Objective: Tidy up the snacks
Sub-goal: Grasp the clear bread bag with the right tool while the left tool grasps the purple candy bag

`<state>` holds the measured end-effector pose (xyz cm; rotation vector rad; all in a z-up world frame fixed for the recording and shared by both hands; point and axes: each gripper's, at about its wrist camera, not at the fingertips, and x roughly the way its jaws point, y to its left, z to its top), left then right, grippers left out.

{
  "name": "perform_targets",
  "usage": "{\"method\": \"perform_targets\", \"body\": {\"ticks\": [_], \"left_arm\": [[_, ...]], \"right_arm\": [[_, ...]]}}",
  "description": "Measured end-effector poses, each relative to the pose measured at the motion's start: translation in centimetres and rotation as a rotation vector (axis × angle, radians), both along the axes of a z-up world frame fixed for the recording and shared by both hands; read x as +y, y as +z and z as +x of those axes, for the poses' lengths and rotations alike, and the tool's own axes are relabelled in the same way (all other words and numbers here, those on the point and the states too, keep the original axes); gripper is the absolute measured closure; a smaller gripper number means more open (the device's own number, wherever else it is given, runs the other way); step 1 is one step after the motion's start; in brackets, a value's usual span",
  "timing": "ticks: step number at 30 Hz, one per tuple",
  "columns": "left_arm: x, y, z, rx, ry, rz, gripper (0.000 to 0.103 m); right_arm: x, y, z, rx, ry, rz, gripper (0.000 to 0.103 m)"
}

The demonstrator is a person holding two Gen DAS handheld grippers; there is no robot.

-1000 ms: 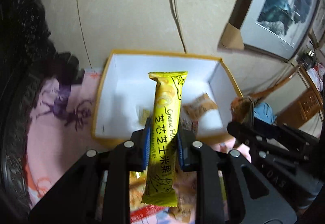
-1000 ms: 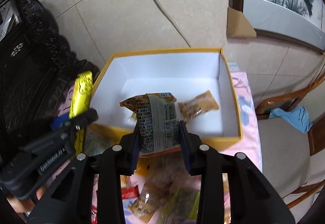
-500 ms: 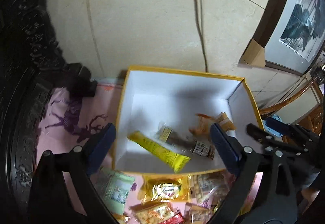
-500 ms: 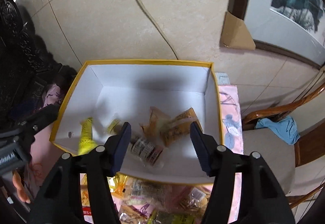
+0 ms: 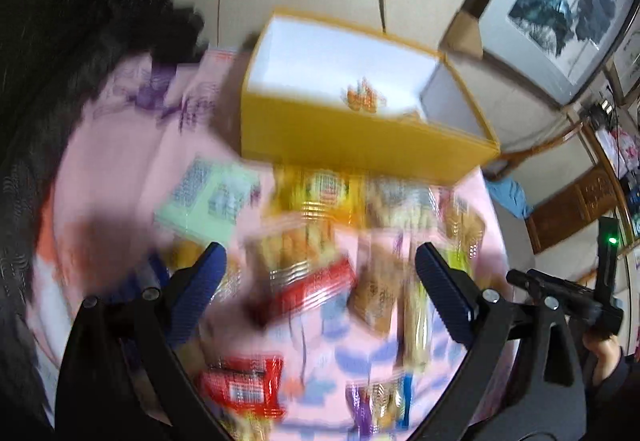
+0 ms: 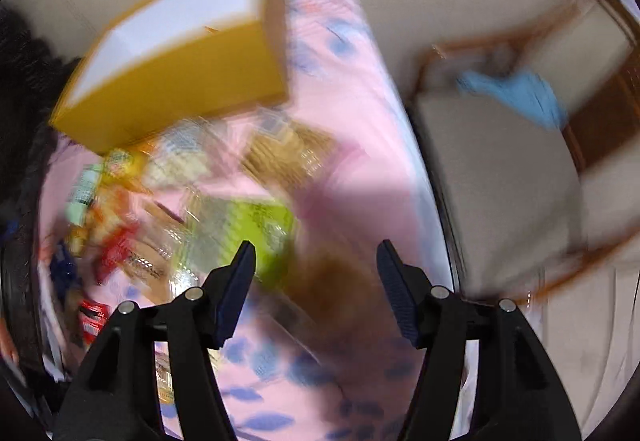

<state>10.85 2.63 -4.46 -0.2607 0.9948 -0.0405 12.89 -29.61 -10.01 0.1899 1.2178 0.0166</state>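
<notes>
Pointing steeply down, both are held empty over blurred snacks (image 5: 308,241). Left hand-held gripper (image 5: 320,281) is spread wide; right hand-held gripper (image 6: 316,273), at 3 o'clock, is parted.

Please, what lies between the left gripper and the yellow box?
In the left wrist view, blurred snack packets lie on the pink cloth between the open left gripper and the yellow box.

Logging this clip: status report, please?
Left gripper open, empty. Right gripper open, empty. Yellow box holds some snacks; loose packets remain on the pink cloth. Nothing blocking.
</notes>
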Motion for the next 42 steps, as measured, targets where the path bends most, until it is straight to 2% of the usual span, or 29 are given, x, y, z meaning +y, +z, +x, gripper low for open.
{"method": "perform_targets", "body": {"ticks": [2, 3, 4, 7, 14, 18, 20, 24, 27, 29, 32, 34, 37, 42], "left_arm": [[-0.4, -1.4, -1.7, 0.045, -0.018, -0.001, 0.006], [-0.5, -1.8, -2.1, 0.058, -0.027, 0.001, 0.006], [-0.6, -2.1, -2.9, 0.067, -0.038, 0.007, 0.006], [-0.9, -2.0, -4.2, 0.059, -0.057, 0.023, 0.006], [-0.6, -0.8, -5.4, 0.023, -0.06, 0.046, 0.006], [-0.5, -1.0, -5.7, 0.039, -0.056, 0.045, 0.006], [-0.7, -1.3, -5.9, 0.05, -0.068, 0.041, 0.006], [-2.1, -2.0, -6.2, 0.063, -0.134, 0.043, 0.006], [-3.9, -3.0, -6.6, 0.078, -0.234, 0.055, 0.006], [-5.5, -4.2, -7.1, 0.105, -0.304, 0.063, 0.006], [-7.9, -6.5, -7.4, 0.171, -0.354, 0.077, 0.006], [-9.2, -7.9, -7.4, 0.19, -0.363, 0.111, 0.006], [-10.7, -10.0, -7.4, 0.25, -0.399, 0.111, 0.006], [-11.2, -12.2, -7.2, 0.275, -0.374, 0.12, 0.006]], "right_arm": [[-1.1, -1.3, -2.0, 0.01, -0.126, 0.029, 0.039], [-1.6, -2.0, -3.0, 0.013, -0.203, 0.079, 0.039], [-1.6, -2.3, -3.5, 0.014, -0.236, 0.103, 0.039], [-0.5, -3.1, -3.9, 0.012, -0.26, 0.137, 0.039], [0.3, -5.0, -2.3, 0.004, -0.314, 0.142, 0.039], [1.3, -6.1, -0.7, 0.01, -0.298, 0.099, 0.04], [2.0, -6.1, -0.5, -0.02, -0.257, 0.055, 0.046], [2.9, -6.0, -1.4, -0.03, -0.148, 0.047, 0.051], [3.2, -5.3, -3.1, -0.036, -0.081, 0.05, 0.051], [3.5, -4.8, -4.2, -0.041, -0.05, 0.051, 0.051], [4.2, -4.0, -5.9, -0.045, -0.001, 0.044, 0.051], [4.7, -3.9, -6.6, -0.042, 0.018, 0.048, 0.051], [4.9, -3.9, -7.1, -0.04, 0.019, 0.056, 0.051], [4.4, -4.1, -7.6, -0.037, 0.0, 0.061, 0.051]]}}
